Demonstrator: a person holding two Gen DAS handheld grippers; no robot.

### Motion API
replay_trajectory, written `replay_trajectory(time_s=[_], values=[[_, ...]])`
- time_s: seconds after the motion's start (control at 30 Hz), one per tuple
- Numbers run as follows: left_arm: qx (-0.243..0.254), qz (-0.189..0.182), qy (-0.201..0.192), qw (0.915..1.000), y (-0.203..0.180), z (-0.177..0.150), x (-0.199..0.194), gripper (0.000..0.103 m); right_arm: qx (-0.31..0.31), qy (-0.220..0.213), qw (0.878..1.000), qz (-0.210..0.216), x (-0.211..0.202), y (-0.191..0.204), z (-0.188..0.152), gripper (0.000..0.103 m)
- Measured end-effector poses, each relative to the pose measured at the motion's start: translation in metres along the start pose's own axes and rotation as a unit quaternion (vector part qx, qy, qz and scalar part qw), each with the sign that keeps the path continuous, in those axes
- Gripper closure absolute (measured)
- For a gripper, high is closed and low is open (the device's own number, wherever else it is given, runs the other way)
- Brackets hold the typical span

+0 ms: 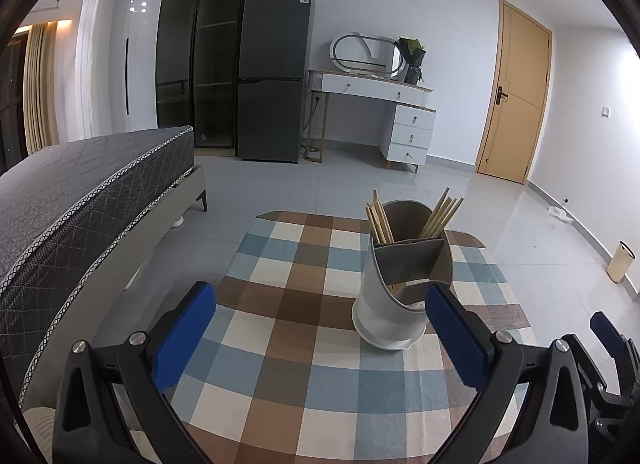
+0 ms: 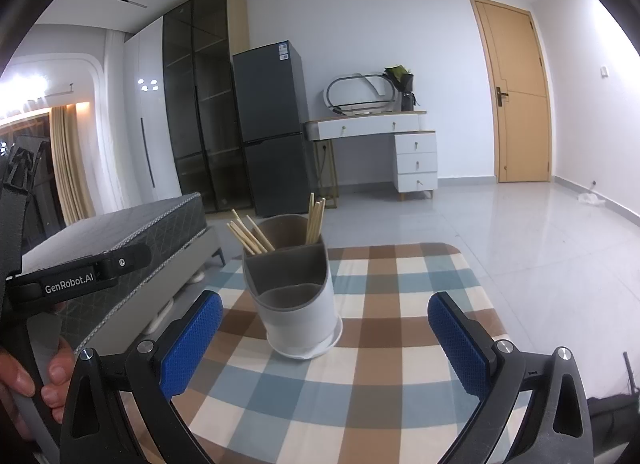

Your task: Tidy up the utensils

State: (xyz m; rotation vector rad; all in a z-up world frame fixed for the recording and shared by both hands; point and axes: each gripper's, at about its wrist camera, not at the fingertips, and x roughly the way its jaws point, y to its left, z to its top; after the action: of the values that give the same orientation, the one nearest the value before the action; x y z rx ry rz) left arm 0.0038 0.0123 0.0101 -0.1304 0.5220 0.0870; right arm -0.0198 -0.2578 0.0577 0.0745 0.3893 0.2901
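holder: white cup with grey divided insert [image 2: 298,304], upright, just ahead of the right jaws, nearer their left finger
chopsticks: two wooden bundles [image 2: 250,238] leaning outward in its rear compartments
front compartment: empty

The tablecloth [image 1: 304,344] was checked — brown, blue and cream. The utensil holder [image 1: 390,316] was white outside, grey inside; the chopsticks [image 1: 380,219] pale wood — the gripper pads [image 1: 182,340] blue.

Both wrist views look forward and slightly down over the checkered desk [image 1: 304,364], close. Each shares the utensil holder [image 1: 394,296] at 12 o'clock, the fridge [image 2: 272,123] beyond.
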Motion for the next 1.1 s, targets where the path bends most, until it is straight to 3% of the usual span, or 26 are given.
replay_trajectory(time_s=[1.1], values=[[0.007, 0.012, 0.000, 0.9999, 0.0005, -0.0010, 0.0012, 0.001, 0.003, 0.007, 1.000, 0.000, 0.0045, -0.0013, -0.0042, 0.000]])
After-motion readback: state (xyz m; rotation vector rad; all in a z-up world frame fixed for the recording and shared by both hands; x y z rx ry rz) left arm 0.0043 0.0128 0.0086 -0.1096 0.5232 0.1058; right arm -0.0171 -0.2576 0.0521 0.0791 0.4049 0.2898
